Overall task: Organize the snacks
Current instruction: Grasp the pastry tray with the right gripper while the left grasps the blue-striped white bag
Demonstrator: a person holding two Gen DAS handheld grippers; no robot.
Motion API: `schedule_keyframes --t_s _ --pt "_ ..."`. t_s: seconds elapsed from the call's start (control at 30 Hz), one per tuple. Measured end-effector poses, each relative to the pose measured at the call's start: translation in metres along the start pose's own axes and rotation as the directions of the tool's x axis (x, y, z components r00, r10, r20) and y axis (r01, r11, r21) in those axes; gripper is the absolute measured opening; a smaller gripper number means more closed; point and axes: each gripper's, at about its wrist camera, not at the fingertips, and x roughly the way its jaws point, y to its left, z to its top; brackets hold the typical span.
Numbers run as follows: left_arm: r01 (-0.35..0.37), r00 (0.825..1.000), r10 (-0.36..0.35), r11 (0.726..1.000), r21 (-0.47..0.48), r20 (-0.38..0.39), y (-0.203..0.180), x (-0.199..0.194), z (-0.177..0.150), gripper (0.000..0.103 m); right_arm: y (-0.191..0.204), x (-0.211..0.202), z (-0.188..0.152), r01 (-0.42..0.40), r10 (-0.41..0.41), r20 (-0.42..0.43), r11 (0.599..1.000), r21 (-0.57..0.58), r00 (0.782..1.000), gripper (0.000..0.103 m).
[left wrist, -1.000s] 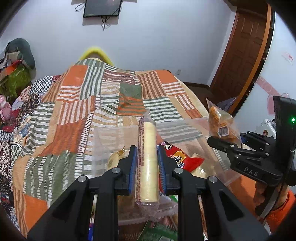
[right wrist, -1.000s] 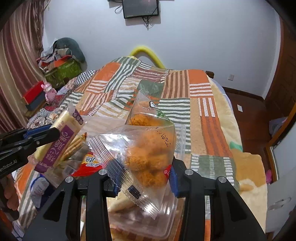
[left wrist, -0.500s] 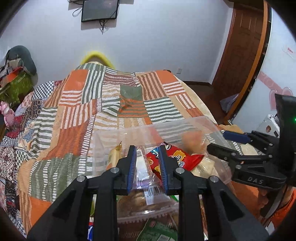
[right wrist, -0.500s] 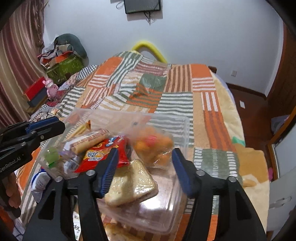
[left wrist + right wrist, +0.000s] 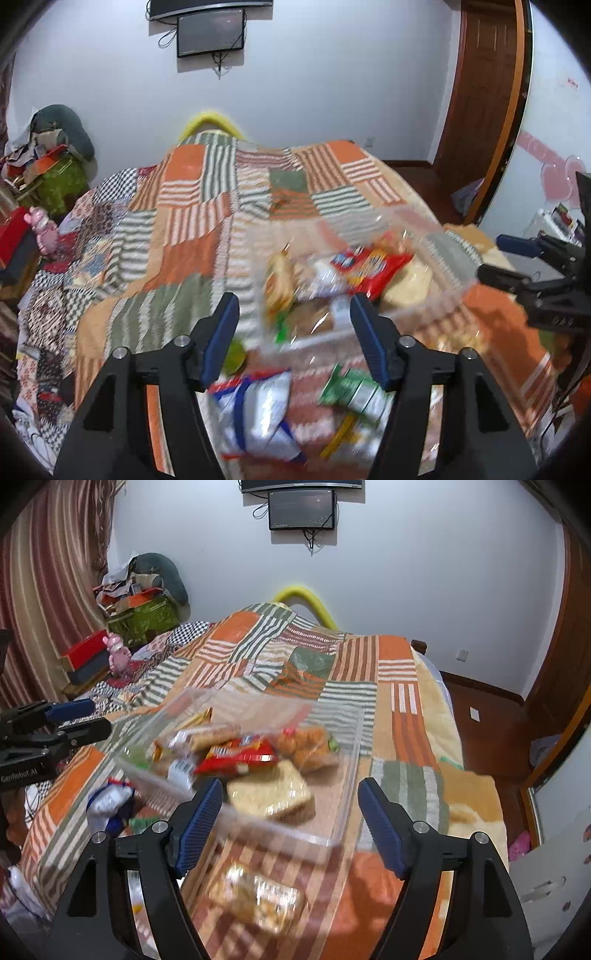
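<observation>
Both grippers stand empty and spread wide, the left gripper (image 5: 293, 332) and right gripper (image 5: 290, 821) hovering near the bin (image 5: 347, 771) on the bed (image 5: 402, 716); the step looks between picks; next, a loose pack (image 5: 255, 897) beside the bin needs grasping; the bin is clear, holding several blurred snack packs.

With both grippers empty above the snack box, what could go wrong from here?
1. The clear plastic box is crowded; the orange snack bag lies near its far wall and may spill.
2. Loose packets like the blue-white bag sit close to the left gripper, whose open fingers may snag them.
</observation>
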Motion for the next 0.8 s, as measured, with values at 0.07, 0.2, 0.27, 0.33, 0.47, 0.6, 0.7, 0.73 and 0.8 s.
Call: schedule_keyframes --t_s 0.07,0.2,0.27,0.33,0.47,0.6,0.7,0.73,0.8 --pt "-0.021 0.999 0.020 1.000 -0.008 -0.024 0.010 -0.001 -0.015 0.066 0.000 0.000 -0.008 -0.007 0.007 -0.017 1.000 0.011 1.000 0.074" --pt "-0.031 0.996 0.027 0.998 -0.052 -0.085 0.027 0.004 -0.043 0.066 0.002 0.003 -0.027 -0.019 0.021 -0.057 0.999 0.043 0.998 0.077" --pt "-0.032 0.993 0.022 0.996 -0.079 -0.117 0.034 0.008 -0.056 0.066 0.003 0.007 -0.036 -0.015 0.020 -0.078 0.998 0.066 0.997 0.081" --pt "-0.032 0.989 0.016 0.994 -0.107 -0.146 0.041 0.014 -0.069 0.066 0.003 0.009 -0.045 -0.015 0.023 -0.097 0.996 0.083 0.995 0.081" --pt "-0.029 0.983 0.004 0.990 -0.136 -0.186 0.043 0.025 -0.090 0.068 0.006 0.017 -0.060 -0.015 0.030 -0.140 0.994 0.104 0.990 0.083" --pt "-0.003 0.976 -0.033 0.987 -0.164 -0.215 0.043 0.037 -0.102 0.069 0.012 0.029 -0.069 -0.036 0.059 -0.184 0.991 0.126 0.981 0.083" --pt "0.002 0.971 -0.037 0.989 -0.149 -0.237 0.040 0.045 -0.107 0.069 0.016 0.035 -0.071 -0.056 0.083 -0.203 0.990 0.133 0.976 0.083" --pt "-0.008 0.970 -0.027 0.990 -0.141 -0.242 0.039 0.049 -0.108 0.069 0.018 0.037 -0.071 -0.052 0.077 -0.207 0.991 0.127 0.975 0.083" --pt "-0.004 0.969 -0.033 0.989 -0.147 -0.245 0.040 0.054 -0.108 0.069 0.021 0.041 -0.071 -0.040 0.063 -0.214 0.993 0.111 0.975 0.083"
